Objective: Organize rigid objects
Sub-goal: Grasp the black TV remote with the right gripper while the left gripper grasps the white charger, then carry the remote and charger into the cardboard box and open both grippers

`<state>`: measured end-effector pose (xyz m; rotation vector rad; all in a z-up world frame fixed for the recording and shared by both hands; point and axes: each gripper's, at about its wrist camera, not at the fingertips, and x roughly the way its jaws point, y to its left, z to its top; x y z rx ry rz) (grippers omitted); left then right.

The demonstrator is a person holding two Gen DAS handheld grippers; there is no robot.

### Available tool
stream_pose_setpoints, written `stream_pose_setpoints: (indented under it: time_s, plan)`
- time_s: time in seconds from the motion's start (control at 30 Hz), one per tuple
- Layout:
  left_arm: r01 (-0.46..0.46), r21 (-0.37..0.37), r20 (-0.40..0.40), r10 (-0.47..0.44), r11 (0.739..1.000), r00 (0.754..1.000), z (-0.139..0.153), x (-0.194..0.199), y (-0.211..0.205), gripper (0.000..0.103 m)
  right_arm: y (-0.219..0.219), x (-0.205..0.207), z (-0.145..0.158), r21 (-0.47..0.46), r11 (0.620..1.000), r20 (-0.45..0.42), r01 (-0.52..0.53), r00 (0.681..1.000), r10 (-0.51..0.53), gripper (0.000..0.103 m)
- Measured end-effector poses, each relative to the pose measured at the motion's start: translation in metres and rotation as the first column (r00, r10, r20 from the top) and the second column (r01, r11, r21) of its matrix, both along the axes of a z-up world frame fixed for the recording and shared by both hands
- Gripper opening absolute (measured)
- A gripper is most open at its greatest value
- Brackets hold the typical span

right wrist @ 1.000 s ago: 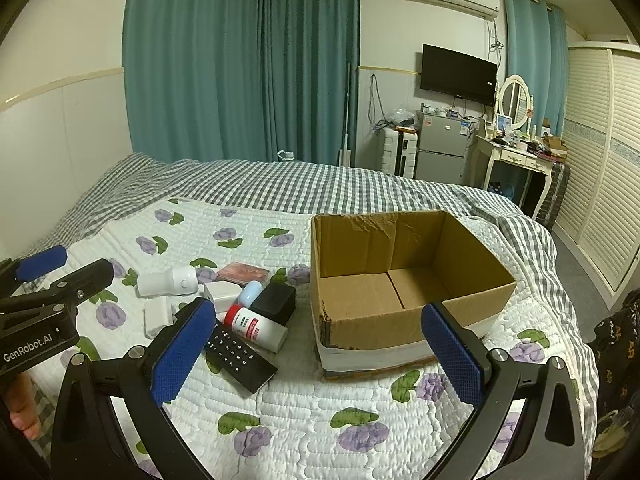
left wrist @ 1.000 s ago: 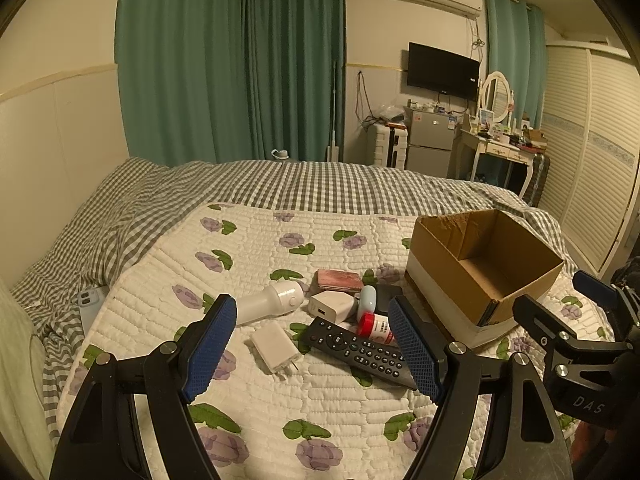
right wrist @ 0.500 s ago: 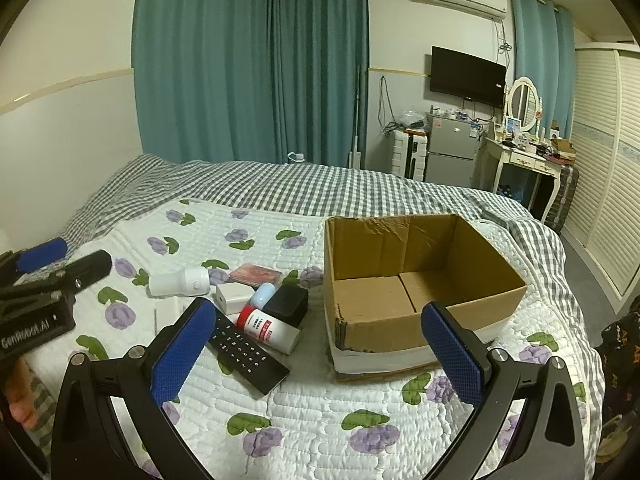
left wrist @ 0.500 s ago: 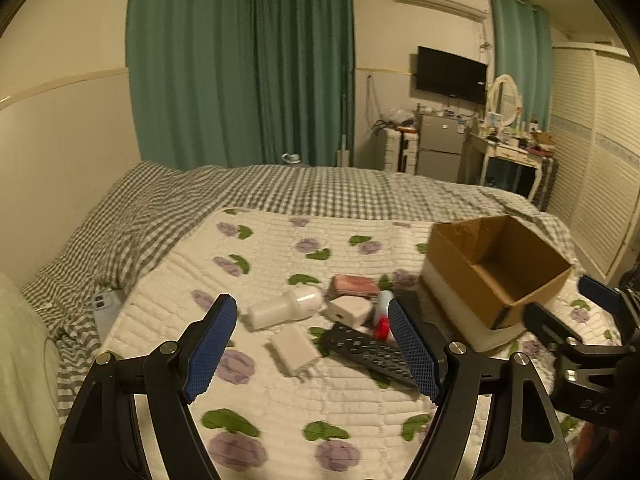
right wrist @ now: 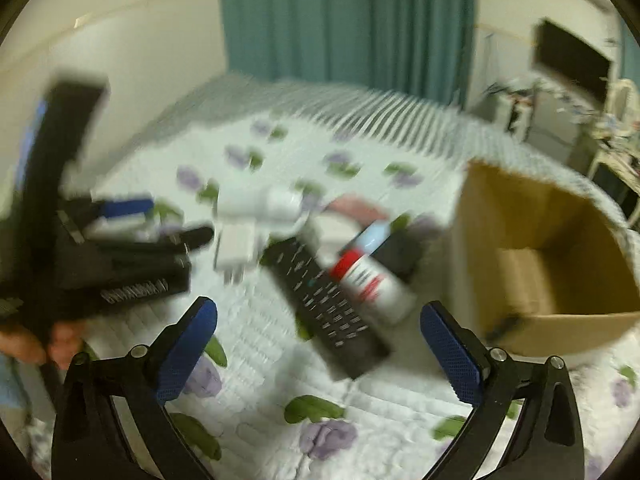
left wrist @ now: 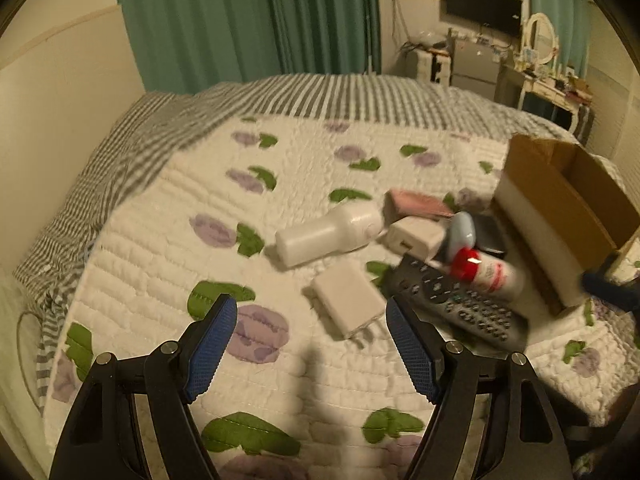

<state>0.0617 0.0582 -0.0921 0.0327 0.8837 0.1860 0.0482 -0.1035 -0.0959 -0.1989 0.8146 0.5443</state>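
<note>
A pile of small items lies on the flowered quilt: a white bottle-shaped device (left wrist: 328,236), a flat white charger (left wrist: 347,299), a white plug cube (left wrist: 416,236), a black remote (left wrist: 456,300), a red-capped white bottle (left wrist: 488,274), a pink flat box (left wrist: 416,205). An open cardboard box (left wrist: 560,216) stands to their right. My left gripper (left wrist: 310,338) is open, just short of the flat charger. My right gripper (right wrist: 318,340) is open over the remote (right wrist: 324,304), with the red-capped bottle (right wrist: 370,284) and box (right wrist: 544,248) ahead. The right view is blurred.
A grey checked blanket (left wrist: 168,128) covers the far and left side of the bed. Green curtains, a TV and a dressing table (left wrist: 548,88) stand beyond. The left gripper's body (right wrist: 112,256) shows at the left of the right view.
Both grippers have dropped down and forward toward the pile. The items now look much nearer, and the right view blurs with motion. Both jaws stay open.
</note>
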Motion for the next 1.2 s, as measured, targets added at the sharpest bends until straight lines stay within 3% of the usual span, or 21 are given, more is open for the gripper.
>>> stream_pose_setpoints:
  time_s: [0.03, 0.1, 0.33, 0.37, 0.5, 0.6, 0.67, 0.73, 0.8, 1.03, 1.2]
  plan:
    - [-0.007, -0.008, -0.012, 0.007, 1.0, 1.0, -0.002, 0.002, 0.004, 0.078, 0.006, 0.008, -0.013, -0.024, 1.0, -0.034, -0.019, 0.999, 0.018, 0.084]
    - [-0.012, -0.021, -0.035, 0.011, 1.0, 0.999, -0.006, 0.006, 0.007, 0.078, 0.017, 0.023, -0.036, -0.054, 0.997, -0.1, -0.05, 0.994, 0.044, 0.073]
    - [-0.015, -0.047, -0.09, 0.01, 0.999, 0.996, -0.015, 0.022, 0.008, 0.078, 0.038, 0.059, -0.07, -0.129, 0.99, -0.152, -0.063, 0.987, 0.043, 0.067]
    - [-0.019, -0.049, -0.094, 0.014, 0.999, 0.995, -0.016, 0.023, 0.009, 0.078, 0.038, 0.064, -0.072, -0.116, 0.991, -0.163, -0.061, 0.986, 0.042, 0.063]
    - [-0.029, -0.036, -0.114, 0.025, 0.999, 0.993, -0.019, 0.028, 0.005, 0.078, 0.024, 0.065, -0.06, -0.062, 0.998, -0.153, -0.011, 0.988, 0.002, 0.033]
    - [-0.033, -0.058, -0.118, 0.026, 0.998, 0.993, -0.02, 0.035, 0.0, 0.078, 0.015, 0.061, -0.045, -0.049, 0.999, -0.123, 0.012, 0.992, -0.018, 0.024]
    - [-0.033, -0.093, -0.132, 0.021, 0.995, 0.991, -0.026, 0.041, -0.003, 0.076, 0.012, 0.06, -0.042, -0.045, 0.999, -0.125, 0.013, 0.992, -0.019, 0.023]
    - [-0.039, -0.115, -0.152, 0.021, 0.993, 0.988, -0.033, 0.046, -0.005, 0.057, 0.011, 0.058, -0.038, -0.044, 0.999, -0.122, 0.015, 0.992, -0.02, 0.021]
    - [-0.039, -0.151, -0.175, 0.012, 0.988, 0.984, -0.043, 0.052, -0.005, 0.051, 0.009, 0.055, -0.035, -0.046, 0.999, -0.108, 0.016, 0.994, -0.02, 0.02]
    - [-0.057, -0.139, -0.207, 0.027, 0.989, 0.978, -0.061, 0.063, -0.004, 0.049, -0.001, 0.051, -0.037, -0.043, 0.998, -0.107, 0.041, 0.993, -0.045, 0.019]
    - [-0.044, -0.131, -0.15, 0.024, 0.99, 0.988, -0.046, 0.053, -0.008, 0.045, -0.005, 0.048, -0.032, -0.035, 0.998, -0.106, 0.051, 0.993, -0.054, 0.019]
